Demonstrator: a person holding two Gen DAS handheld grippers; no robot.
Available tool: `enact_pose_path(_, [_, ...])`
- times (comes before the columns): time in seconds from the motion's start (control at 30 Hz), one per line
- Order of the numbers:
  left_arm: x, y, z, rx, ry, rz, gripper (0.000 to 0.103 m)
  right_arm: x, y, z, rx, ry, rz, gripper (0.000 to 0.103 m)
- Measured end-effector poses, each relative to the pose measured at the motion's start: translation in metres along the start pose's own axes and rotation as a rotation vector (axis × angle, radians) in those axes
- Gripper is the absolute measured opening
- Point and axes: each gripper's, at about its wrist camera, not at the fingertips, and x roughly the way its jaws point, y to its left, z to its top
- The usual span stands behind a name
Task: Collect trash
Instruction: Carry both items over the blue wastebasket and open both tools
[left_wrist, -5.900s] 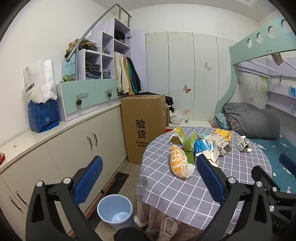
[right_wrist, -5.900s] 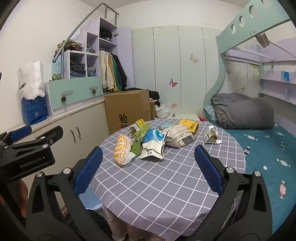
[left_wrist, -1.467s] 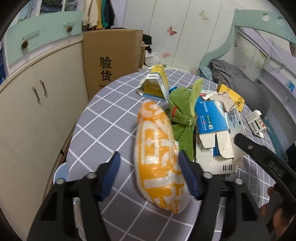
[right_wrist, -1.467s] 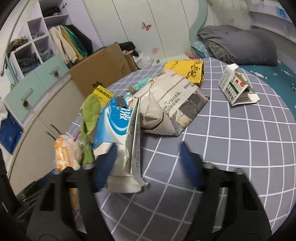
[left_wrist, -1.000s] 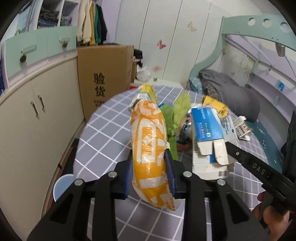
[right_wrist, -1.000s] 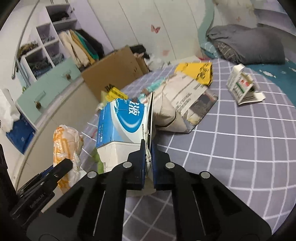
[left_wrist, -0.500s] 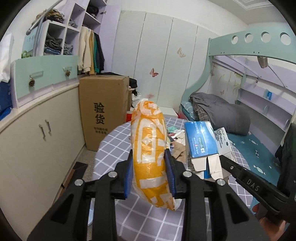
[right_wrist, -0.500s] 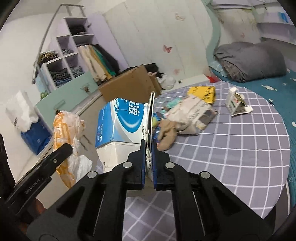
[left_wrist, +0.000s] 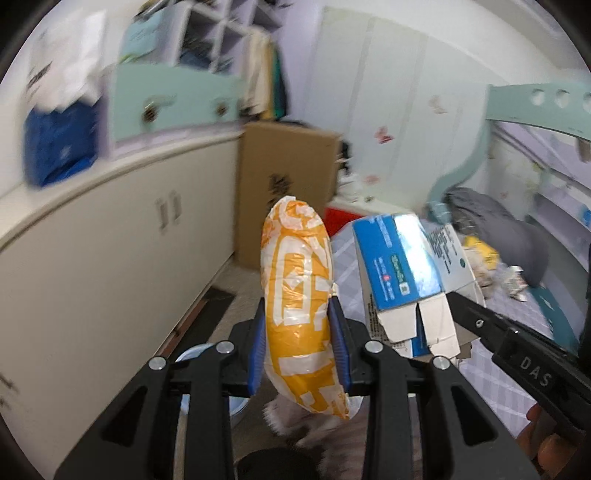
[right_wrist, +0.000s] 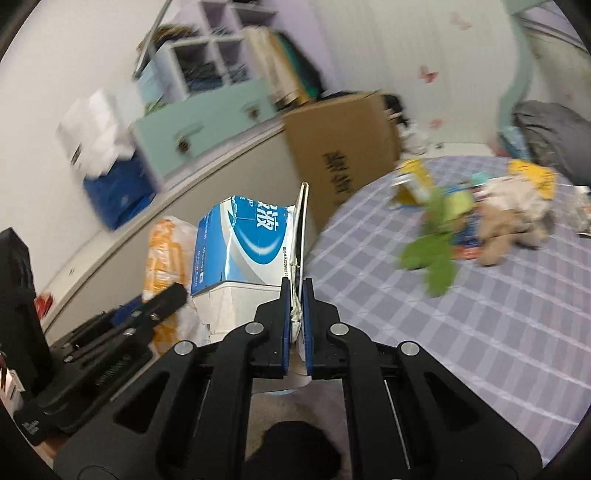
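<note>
Beside the table's (right_wrist: 480, 332) edge, left gripper (left_wrist: 297, 354) clamping orange-and-white bag (left_wrist: 299, 295) aloft, right gripper (right_wrist: 296, 325) pinching blue-and-white carton (right_wrist: 243, 254) by its flap, both hanging off the tabletop.

Your left gripper (left_wrist: 297, 341) clamps an orange-and-white plastic bag (left_wrist: 298, 302) between its blue pads; your right gripper (right_wrist: 296, 321) pinches a blue-and-white cardboard box's (right_wrist: 243, 254) flap, jaws nearly together.
</note>
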Motion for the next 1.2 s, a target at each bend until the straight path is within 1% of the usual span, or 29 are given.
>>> enact_pose_path(0.13, [0.021,0.053,-0.018,-0.070,0.069,0.090,0.031,0.050,0.042,-0.019,-0.056,0.087,0.058,0.006])
enact_pose_path(0.23, [0.045,0.095,-0.035,-0.134,0.141,0.154,0.031,0.083,0.065,-0.037,-0.104,0.154,0.062,0.006])
enact_pose_path(0.27, [0.052,0.103,-0.040,-0.146,0.159,0.165,0.031,0.096,0.069,-0.045,-0.111,0.183,0.067,0.006])
enact_pose_path(0.37, [0.087,0.134,-0.060,-0.186,0.248,0.200,0.030,0.137,0.082,-0.068,-0.136,0.268,0.068,0.006])
enact_pose_path(0.5, [0.128,0.161,-0.085,-0.225,0.343,0.221,0.031,0.189,0.089,-0.094,-0.167,0.371,0.044,0.006])
enact_pose_path(0.57, [0.149,0.174,-0.098,-0.244,0.389,0.236,0.031,0.219,0.086,-0.107,-0.181,0.427,0.015,0.006])
enact_pose_path(0.63, [0.169,0.188,-0.111,-0.259,0.430,0.259,0.031,0.251,0.081,-0.118,-0.160,0.493,0.008,0.006])
enact_pose_path(0.73, [0.199,0.208,-0.128,-0.285,0.498,0.310,0.031,0.289,0.080,-0.131,-0.147,0.556,-0.010,0.006])
enact_pose_path(0.83, [0.225,0.229,-0.139,-0.320,0.550,0.334,0.031,0.333,0.078,-0.140,-0.129,0.613,-0.022,0.007])
enact_pose_path(0.9, [0.237,0.237,-0.141,-0.334,0.565,0.341,0.031,0.359,0.074,-0.146,-0.090,0.645,-0.009,0.009])
enact_pose_path(0.97, [0.247,0.243,-0.143,-0.338,0.575,0.345,0.031,0.381,0.069,-0.152,-0.060,0.670,-0.009,0.015])
enact_pose_path(1.0, [0.253,0.248,-0.146,-0.342,0.580,0.345,0.031,0.387,0.065,-0.154,-0.041,0.674,-0.008,0.026])
enact_pose_path(1.03, [0.256,0.248,-0.149,-0.343,0.587,0.342,0.031,0.394,0.062,-0.157,-0.027,0.677,-0.014,0.050])
enact_pose_path(1.07, [0.260,0.249,-0.149,-0.347,0.593,0.337,0.031,0.400,0.060,-0.157,-0.019,0.677,-0.009,0.060])
enact_pose_path(1.13, [0.270,0.251,-0.151,-0.352,0.601,0.333,0.031,0.407,0.056,-0.161,-0.019,0.686,0.001,0.061])
enact_pose_path(1.2, [0.276,0.252,-0.153,-0.352,0.611,0.321,0.031,0.410,0.050,-0.167,-0.019,0.703,-0.010,0.061])
